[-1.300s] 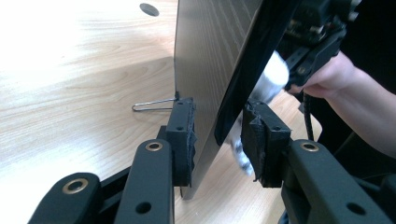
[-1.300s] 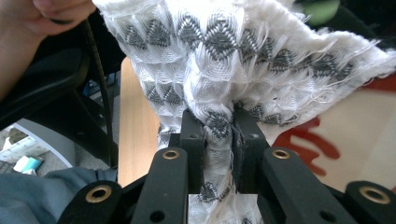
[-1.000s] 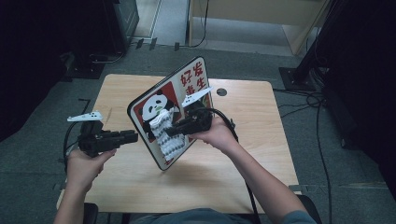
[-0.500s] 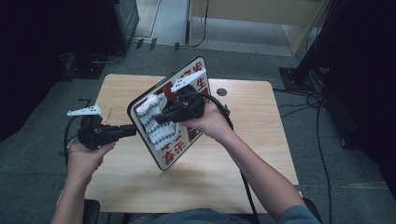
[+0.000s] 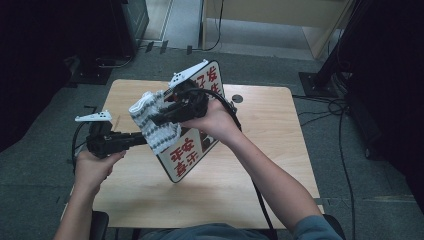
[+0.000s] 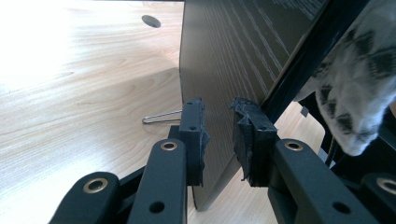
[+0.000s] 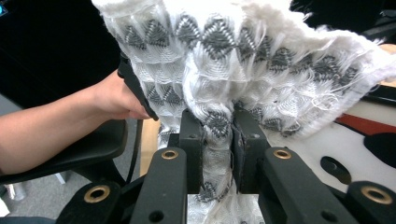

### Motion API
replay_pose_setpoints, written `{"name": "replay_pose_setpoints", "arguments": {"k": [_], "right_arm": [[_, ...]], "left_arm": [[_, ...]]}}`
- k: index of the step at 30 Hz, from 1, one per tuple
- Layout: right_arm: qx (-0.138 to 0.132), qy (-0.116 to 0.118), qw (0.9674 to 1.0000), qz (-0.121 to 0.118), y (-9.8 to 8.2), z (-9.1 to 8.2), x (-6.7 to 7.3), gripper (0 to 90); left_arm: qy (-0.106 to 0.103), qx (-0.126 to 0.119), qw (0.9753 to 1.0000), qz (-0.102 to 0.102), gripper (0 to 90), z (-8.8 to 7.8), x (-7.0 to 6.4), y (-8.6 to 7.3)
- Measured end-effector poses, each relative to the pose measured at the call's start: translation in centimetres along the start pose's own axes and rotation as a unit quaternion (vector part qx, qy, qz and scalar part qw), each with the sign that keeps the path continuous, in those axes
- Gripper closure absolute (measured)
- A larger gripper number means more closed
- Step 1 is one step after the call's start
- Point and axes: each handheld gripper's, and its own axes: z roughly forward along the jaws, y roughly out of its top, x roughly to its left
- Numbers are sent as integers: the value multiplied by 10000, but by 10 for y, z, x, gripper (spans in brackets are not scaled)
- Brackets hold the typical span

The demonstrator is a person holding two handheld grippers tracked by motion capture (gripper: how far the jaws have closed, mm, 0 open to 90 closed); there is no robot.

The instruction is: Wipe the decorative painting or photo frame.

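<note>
Resting on the wooden counter (image 5: 280, 150), the board (image 5: 192, 150) is the biggest thing in play: a flat panel with red characters and a black-and-white figure on its face, tilted up on edge, lower corner down on the counter near the middle. Left gripper view shows its back (image 6: 233, 60), dark, wood-grained, with a black rim.

Cloth (image 5: 152, 122) next: white knit with grey diamond pattern, bunched, draped against the upper left part of the board's face. In the right gripper view it fans out wide above the tongs (image 7: 243, 56).

Right tongs (image 5: 160, 119) come in over the board from the right, hand wrapped around the body. Pads are clamped tight on a pinched fold of the cloth (image 7: 217, 128).

Left tongs (image 5: 145, 140) held level at the counter's left edge, pointing at the board's lower left side. Its pads sit either side of the board's edge (image 6: 217, 135), narrow gap; they have just been closing on it. Right pad looks against the rim, left pad close to the back face, so gripping the board.

Small stuff: round hole (image 5: 237, 98) in the counter behind the board, and a thin wire clip (image 6: 161, 116) lying flat on the counter just beside the board's back.
</note>
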Motion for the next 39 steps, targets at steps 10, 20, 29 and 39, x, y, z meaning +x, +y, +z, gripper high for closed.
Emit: {"name": "replay_pose_setpoints", "arguments": {"k": [10,20,29,39], "right_arm": [[122,44,9999,-14,-3,8,-2,775],[204,67,9998,-37,-8,13,-3,773],[236,115,9997,3,-17,18,-6,772],[281,156,9995,10,-26,22,-7,769]], "left_arm": [[-4,-48,10000,-11,737,-2,0,-2],[-9,-69,10000,-38,733,-2,1,-2],[-20,-79,10000,-58,731,-2,2,-2],[3,-79,10000,-59,726,-1,2,-2]]}}
